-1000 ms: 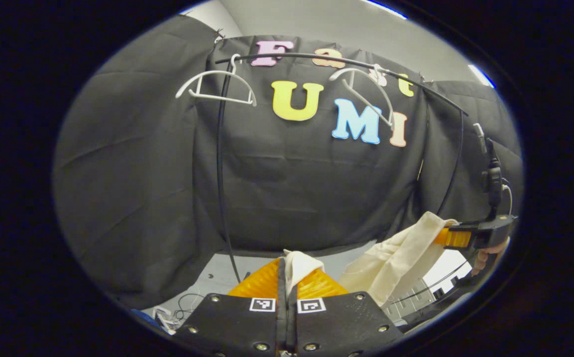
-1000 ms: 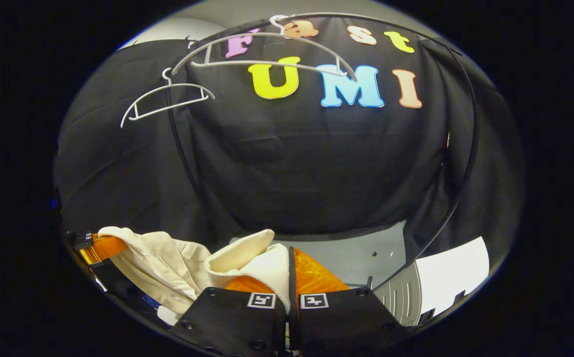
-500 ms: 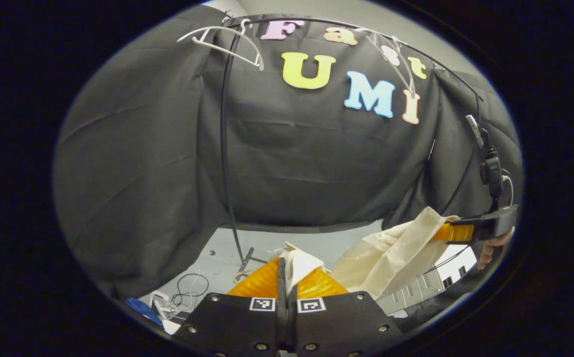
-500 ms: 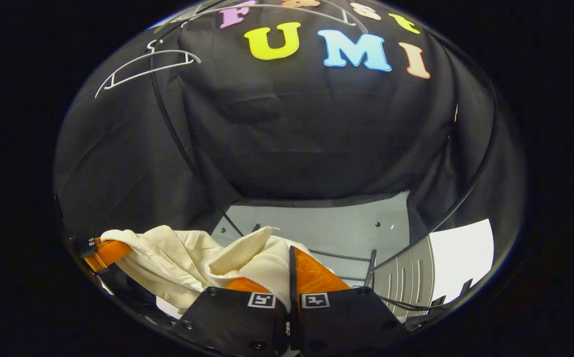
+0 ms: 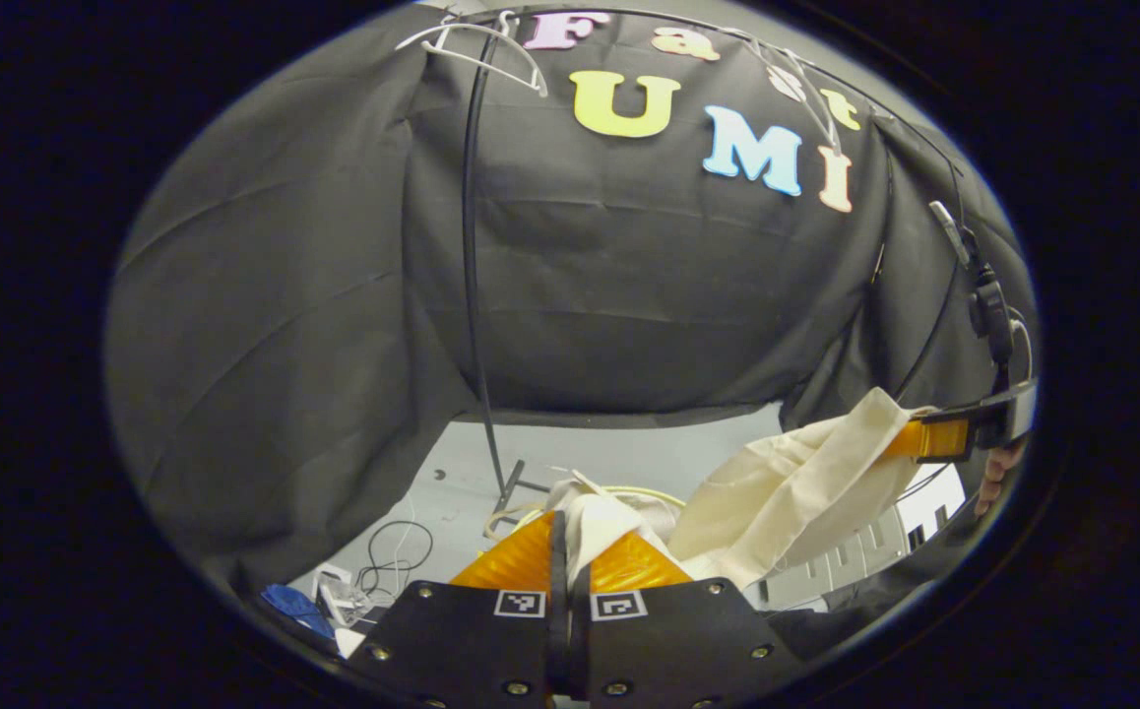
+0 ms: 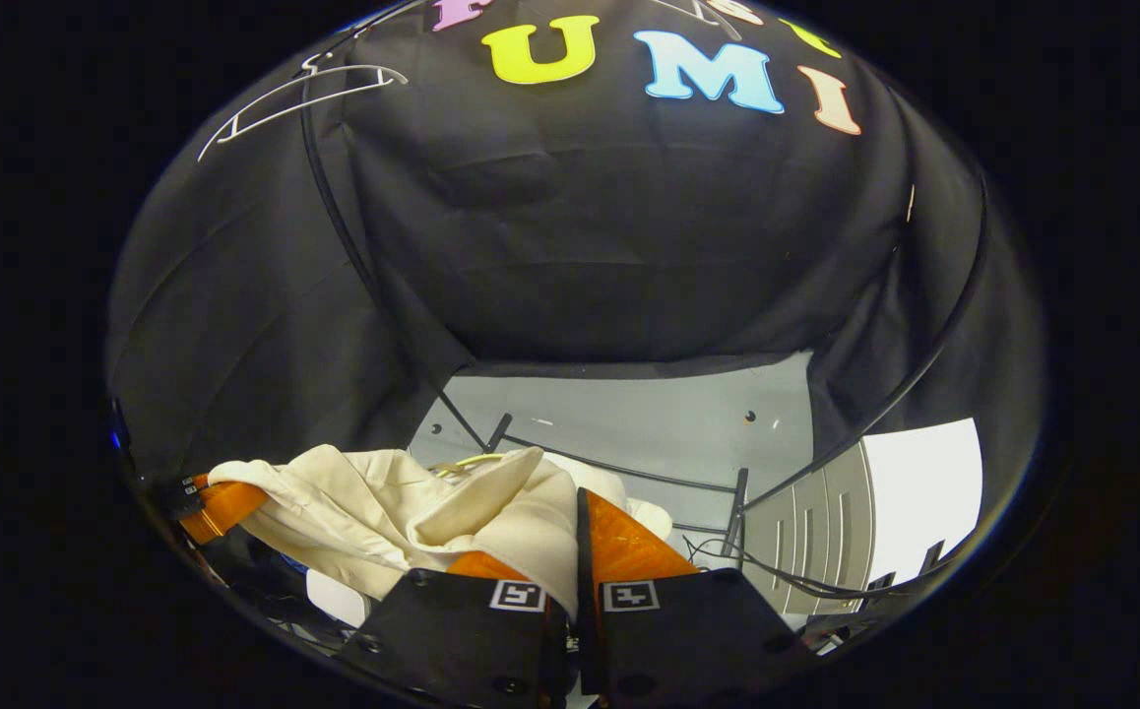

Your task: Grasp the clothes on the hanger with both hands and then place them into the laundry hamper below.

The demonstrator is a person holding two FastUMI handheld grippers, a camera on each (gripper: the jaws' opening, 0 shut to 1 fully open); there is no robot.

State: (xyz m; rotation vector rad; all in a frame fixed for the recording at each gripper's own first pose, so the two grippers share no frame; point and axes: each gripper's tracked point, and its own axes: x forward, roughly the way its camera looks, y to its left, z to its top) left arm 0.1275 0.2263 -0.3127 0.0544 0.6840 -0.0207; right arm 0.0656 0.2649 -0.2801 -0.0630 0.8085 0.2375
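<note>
left gripper (image 5: 570, 547) fingers pressed together, a fold of the cream-coloured cloth garment (image 5: 787, 492) pinched between them — fabric pokes up out of the seam between the fingers. right gripper (image 6: 578, 537) same state in the right gripper view: fingers clamped on another bunch of the same garment (image 6: 403, 507), cloth spilling over its left finger.

in the left gripper view the right gripper (image 5: 964, 433) shows far right, with the fingers of the person's hand (image 5: 995, 473) under it, gripping the garment's far end. in the right gripper view the left gripper (image 6: 221, 502) sits at the far left, cloth coming out of its tip.

garment hangs slack between the two grippers, long axis running gripper to gripper, roughly horizontal and sagging in the middle, creased and folded. it's held low, over the grey floor (image 6: 649, 433).

beyond: thin black metal rack frame (image 5: 472, 295) rising in front of the black cloth wall (image 5: 629, 295), its base bars on the floor (image 6: 619, 471). two empty white plastic hangers up on the rail — one near the post (image 5: 476, 44), one further right (image 5: 806, 94). tangle of cables (image 5: 383, 561) on the floor at lower left. white slatted hamper-like object (image 6: 865, 502) at lower right, beside the rack — can't tell for sure it's the hamper.
</note>
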